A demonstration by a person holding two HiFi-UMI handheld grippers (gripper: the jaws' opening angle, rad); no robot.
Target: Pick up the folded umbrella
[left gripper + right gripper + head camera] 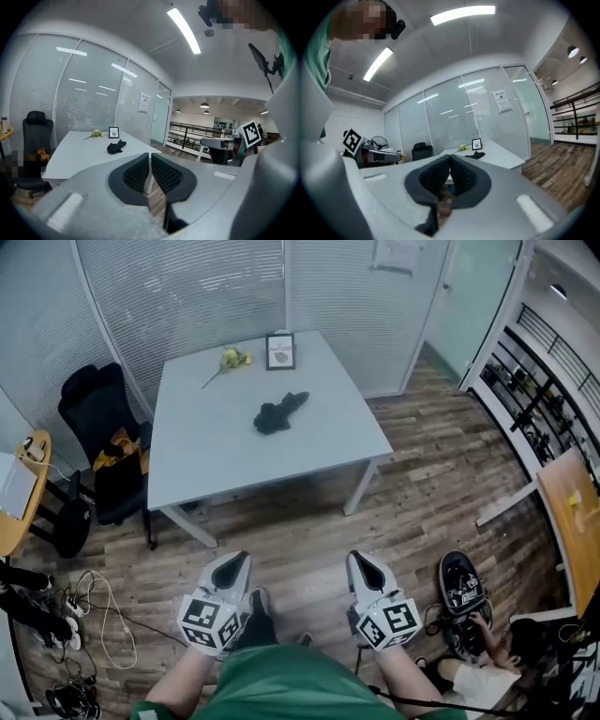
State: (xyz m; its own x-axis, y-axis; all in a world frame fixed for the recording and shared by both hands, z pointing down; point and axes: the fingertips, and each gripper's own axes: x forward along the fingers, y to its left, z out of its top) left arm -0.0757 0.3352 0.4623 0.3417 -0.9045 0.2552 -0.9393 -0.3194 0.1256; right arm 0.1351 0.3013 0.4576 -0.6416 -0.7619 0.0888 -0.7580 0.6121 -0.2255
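Bright, even light from ceiling strip lights (pixel 184 30), reflected as streaks on the glass partition (pixel 89 89); heavy fisheye bending and dark corners in both gripper views; left gripper (pixel 149 159) housing looks soft, probably out of focus; shadows faint.

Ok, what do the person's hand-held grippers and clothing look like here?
The left hand-held gripper and right hand-held gripper are pale grey with black ribbed pads; each carries a cube of black-and-white square markers. The person wears green clothing.

1. A pale grey square table (pixel 216 446) stands on the wooden floor.
2. A small black-framed picture (pixel 280 351) stands at its 12 o'clock edge.
3. A yellow flower (pixel 232 358) lies at 11 o'clock.
4. A black office chair (pixel 98 418) sits at 9 o'clock.
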